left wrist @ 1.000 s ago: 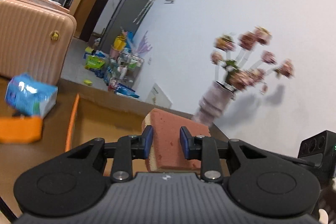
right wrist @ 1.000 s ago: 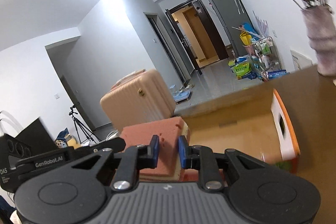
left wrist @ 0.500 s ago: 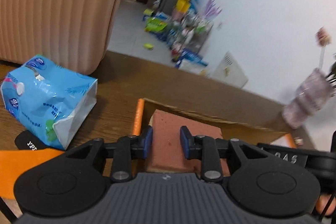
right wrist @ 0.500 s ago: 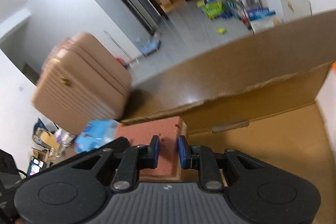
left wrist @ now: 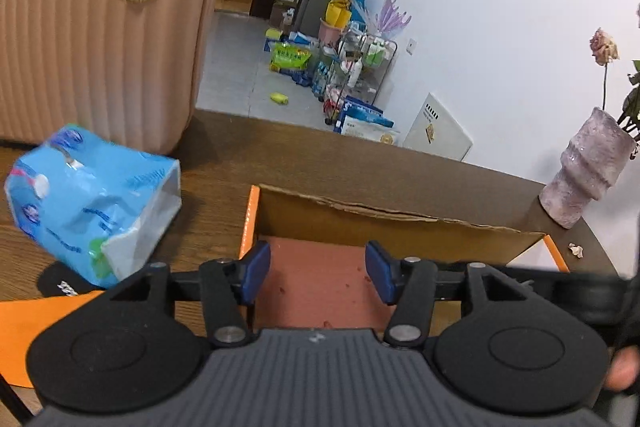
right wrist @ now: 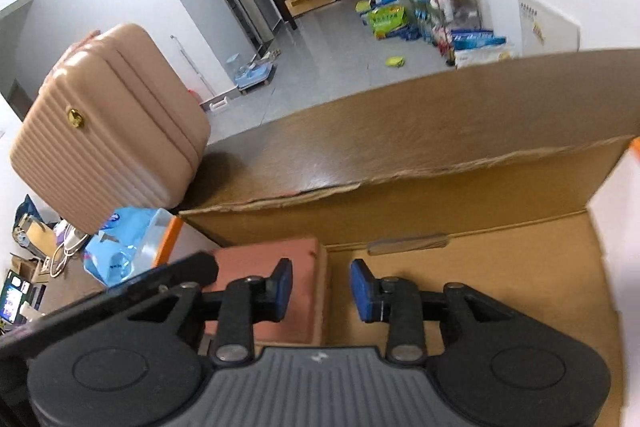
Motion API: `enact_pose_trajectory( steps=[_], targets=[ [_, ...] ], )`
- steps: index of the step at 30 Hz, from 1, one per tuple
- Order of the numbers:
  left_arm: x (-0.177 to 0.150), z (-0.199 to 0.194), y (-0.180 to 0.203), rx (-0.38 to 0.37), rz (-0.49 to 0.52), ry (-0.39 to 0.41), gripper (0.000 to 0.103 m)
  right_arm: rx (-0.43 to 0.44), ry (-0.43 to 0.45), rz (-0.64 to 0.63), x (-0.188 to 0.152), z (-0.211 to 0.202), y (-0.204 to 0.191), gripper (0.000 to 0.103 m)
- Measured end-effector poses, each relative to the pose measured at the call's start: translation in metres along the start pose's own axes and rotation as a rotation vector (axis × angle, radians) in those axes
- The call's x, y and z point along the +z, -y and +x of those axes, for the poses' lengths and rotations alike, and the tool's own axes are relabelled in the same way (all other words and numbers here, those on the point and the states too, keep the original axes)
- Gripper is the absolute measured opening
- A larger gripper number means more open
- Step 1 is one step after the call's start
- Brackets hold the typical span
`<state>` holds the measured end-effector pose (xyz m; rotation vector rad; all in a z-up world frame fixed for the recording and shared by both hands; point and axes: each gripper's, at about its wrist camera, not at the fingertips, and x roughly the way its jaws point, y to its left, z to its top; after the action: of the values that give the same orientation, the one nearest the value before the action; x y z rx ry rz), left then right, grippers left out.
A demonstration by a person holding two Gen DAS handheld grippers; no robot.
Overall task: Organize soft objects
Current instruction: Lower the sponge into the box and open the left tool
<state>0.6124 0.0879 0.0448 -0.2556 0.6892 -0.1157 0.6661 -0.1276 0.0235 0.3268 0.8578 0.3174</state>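
Terracotta sponge block point(left wrist: 320, 283) lies in the cardboard box point(left wrist: 400, 227); my left gripper point(left wrist: 318, 273) and right gripper point(right wrist: 320, 289) are opening, releasing it. Next, I withdraw both for the tissue pack point(left wrist: 92, 203).

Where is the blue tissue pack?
In the left wrist view, the tissue pack lies on the wooden table, left of the cardboard box and in front of the pink suitcase.

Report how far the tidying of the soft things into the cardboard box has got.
Done: the reddish sponge block lies in the cardboard box, at its left end. In hand: nothing; the left gripper and right gripper are opening, fingers clear of the block. Left: the blue tissue pack lies on the table outside the box.
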Motion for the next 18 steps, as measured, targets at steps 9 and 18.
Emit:
enact_pose_trajectory(
  steps=[9,18],
  targets=[
    [-0.002,-0.133,0.027,-0.034,0.088,0.168,0.061,0.024,0.171,-0.097,-0.008,-0.145,0.008,0.049],
    [-0.135,-0.265,0.061,-0.039,0.243,0.335,0.074,0.108,0.347,-0.312,-0.139,-0.31,0.003,0.061]
  ],
)
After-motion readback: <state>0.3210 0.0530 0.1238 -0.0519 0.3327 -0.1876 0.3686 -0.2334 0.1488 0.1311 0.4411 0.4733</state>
